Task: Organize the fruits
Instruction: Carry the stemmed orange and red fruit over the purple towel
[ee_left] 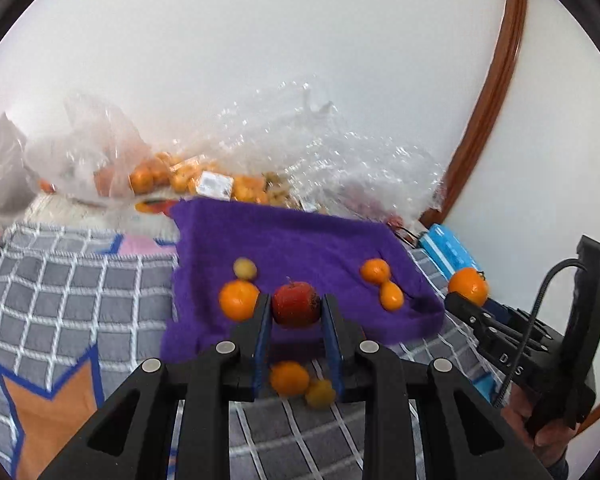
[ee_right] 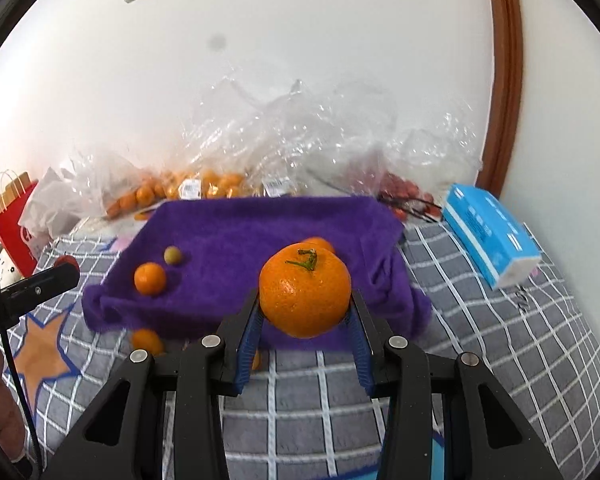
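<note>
Both grippers are clamped on fruit above the purple cloth (ee_left: 300,240): the left gripper (ee_left: 296,312) pinches a red apple (ee_left: 295,305) at a narrow gap, the right gripper (ee_right: 305,312) grips a big orange (ee_right: 305,294), stem up, somewhat wider. Each fruit sits between the fingertips; smaller oranges lie on the cloth beyond.

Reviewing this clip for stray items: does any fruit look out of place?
Yes. An orange and a small yellowish fruit lie on the checked blanket, just off the purple cloth's near edge, while other loose fruit rests on it.
</note>
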The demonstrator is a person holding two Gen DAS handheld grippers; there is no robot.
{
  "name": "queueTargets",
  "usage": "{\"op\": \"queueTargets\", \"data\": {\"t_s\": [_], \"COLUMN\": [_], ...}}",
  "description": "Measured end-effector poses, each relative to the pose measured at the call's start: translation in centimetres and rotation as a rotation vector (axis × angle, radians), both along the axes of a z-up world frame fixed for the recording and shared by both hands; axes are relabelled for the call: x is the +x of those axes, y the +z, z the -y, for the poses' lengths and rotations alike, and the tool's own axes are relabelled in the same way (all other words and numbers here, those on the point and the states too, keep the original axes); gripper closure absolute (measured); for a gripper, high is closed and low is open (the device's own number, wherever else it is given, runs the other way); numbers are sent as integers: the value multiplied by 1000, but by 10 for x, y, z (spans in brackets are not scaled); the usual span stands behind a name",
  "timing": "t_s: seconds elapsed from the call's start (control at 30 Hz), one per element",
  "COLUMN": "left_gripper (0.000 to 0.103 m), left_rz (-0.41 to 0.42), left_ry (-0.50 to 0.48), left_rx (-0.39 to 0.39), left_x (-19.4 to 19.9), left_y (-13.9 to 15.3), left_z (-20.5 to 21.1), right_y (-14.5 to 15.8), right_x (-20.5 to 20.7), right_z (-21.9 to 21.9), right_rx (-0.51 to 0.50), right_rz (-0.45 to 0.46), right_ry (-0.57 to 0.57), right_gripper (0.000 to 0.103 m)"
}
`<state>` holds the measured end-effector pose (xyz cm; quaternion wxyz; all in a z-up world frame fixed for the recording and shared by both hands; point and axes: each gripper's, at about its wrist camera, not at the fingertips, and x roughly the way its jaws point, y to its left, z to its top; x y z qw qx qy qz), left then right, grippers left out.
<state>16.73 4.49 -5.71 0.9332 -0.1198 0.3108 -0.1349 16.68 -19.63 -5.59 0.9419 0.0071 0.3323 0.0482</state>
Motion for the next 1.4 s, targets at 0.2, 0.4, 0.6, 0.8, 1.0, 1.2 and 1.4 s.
{"op": "queueTargets", "data": {"t_s": [0.2, 0.4, 0.6, 0.8, 1.0, 1.2, 1.4], "left_gripper": [79, 79, 79, 79, 79, 79, 79], "left_rz": [20, 19, -34, -46, -65, -76, -77], "left_ry": [33, 47, 63, 72, 87, 75, 74], "left_rx": [5, -8, -8, -15, -34, -52, -35], "left_x": [28, 51, 60, 62, 68, 70, 72], "left_y": [2, -8, -34, -42, -50, -55, -58], "left_z": [3, 7, 3, 0, -6, -6, -4], "right_y": [3, -1, -29, -52, -64, -75, -77], "right_x": [26, 54, 68, 71, 74, 76, 77], "right_z": [-8, -17, -22, -21, -20, -22, -26], "right_rx": [2, 30, 35, 27, 82, 80, 52], "right_rz": [24, 30, -8, -77, -130, -166, -173], "right_ry": [12, 20, 20, 33, 70, 70, 67], "right_gripper": [62, 62, 62, 62, 62, 62, 61]}}
